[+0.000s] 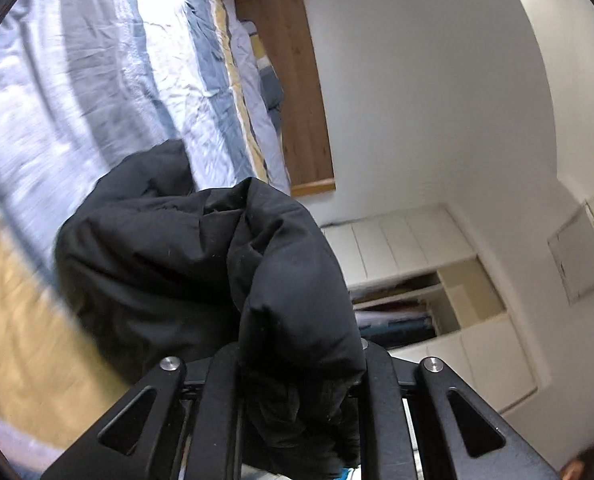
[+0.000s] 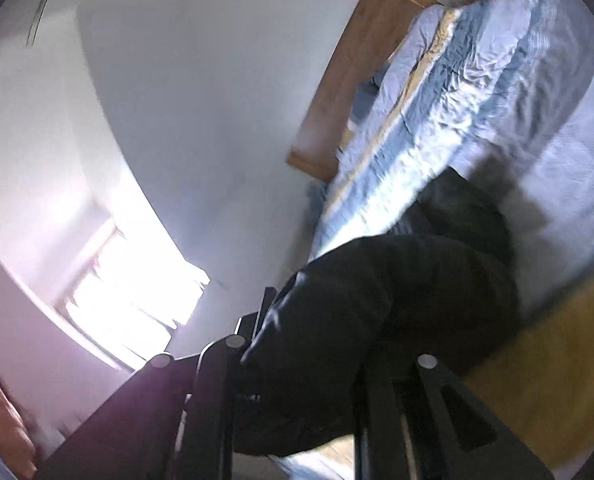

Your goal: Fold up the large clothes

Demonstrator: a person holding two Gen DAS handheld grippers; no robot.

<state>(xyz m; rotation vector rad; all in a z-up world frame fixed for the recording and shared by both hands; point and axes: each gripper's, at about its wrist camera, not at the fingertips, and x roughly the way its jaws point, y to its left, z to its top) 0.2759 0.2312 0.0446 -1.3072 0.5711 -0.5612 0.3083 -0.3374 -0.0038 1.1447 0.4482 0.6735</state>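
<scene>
My left tongs [image 1: 301,364] and right tongs [image 2: 297,364] each clench the puffy black padded jacket [image 1: 185,248] | hanging over striped bed quilt [image 1: 109,64] | soft, bulky, probably slippery; grip seams.

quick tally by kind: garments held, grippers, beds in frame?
Black padded garment: 1, clamped by both grippers
Grippers: 2, left gripper and right gripper
Bed with striped duvet: 1
Wooden headboard: 1
Total: 5
</scene>
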